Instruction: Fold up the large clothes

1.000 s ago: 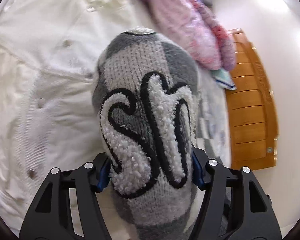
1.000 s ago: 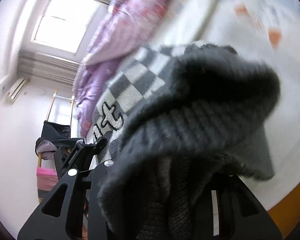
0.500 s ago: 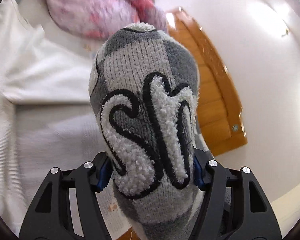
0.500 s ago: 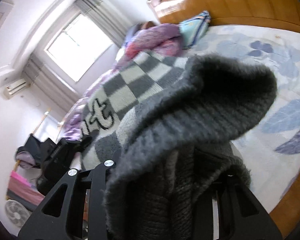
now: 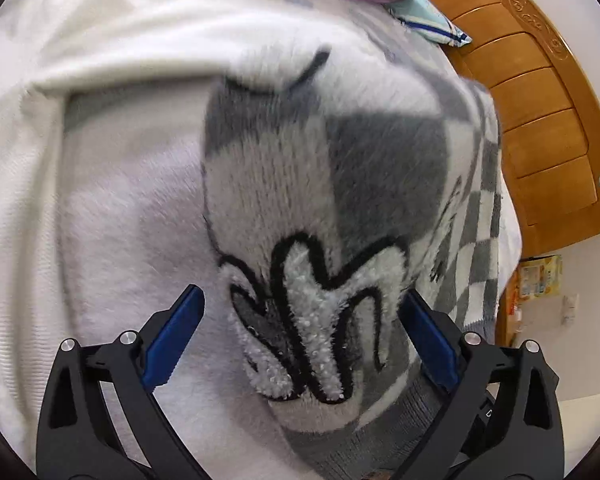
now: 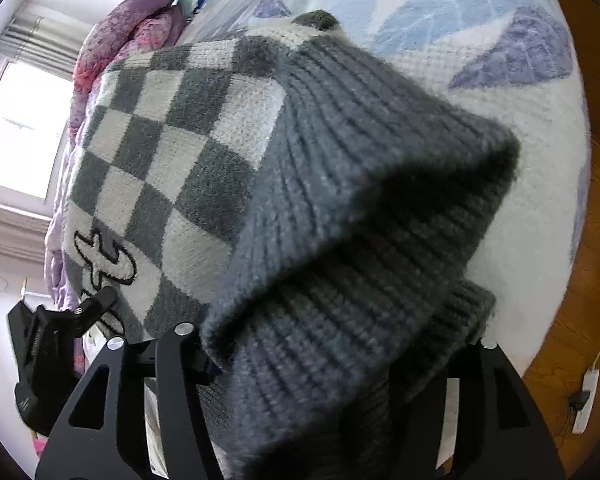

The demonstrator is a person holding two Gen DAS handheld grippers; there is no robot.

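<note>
A grey-and-white checkered knit sweater with fluffy white letters outlined in black lies over the bed. My left gripper stands with its blue pads spread wide, and a fold of the sweater lies loose between them. In the right wrist view the sweater spreads out ahead, and its dark grey ribbed hem covers my right gripper, which is closed on the hem. The left gripper also shows in the right wrist view at the sweater's left edge.
A white garment lies under the sweater. A pink-purple quilt and a striped pillow sit at the head of the bed by the wooden headboard. The leaf-print sheet extends to the bed edge, with wooden floor and a power strip beyond.
My left gripper has opened and let go of the sweater fold, which now sags between the pads. Both grippers have lowered the sweater onto the bed, where it lies spread out.
</note>
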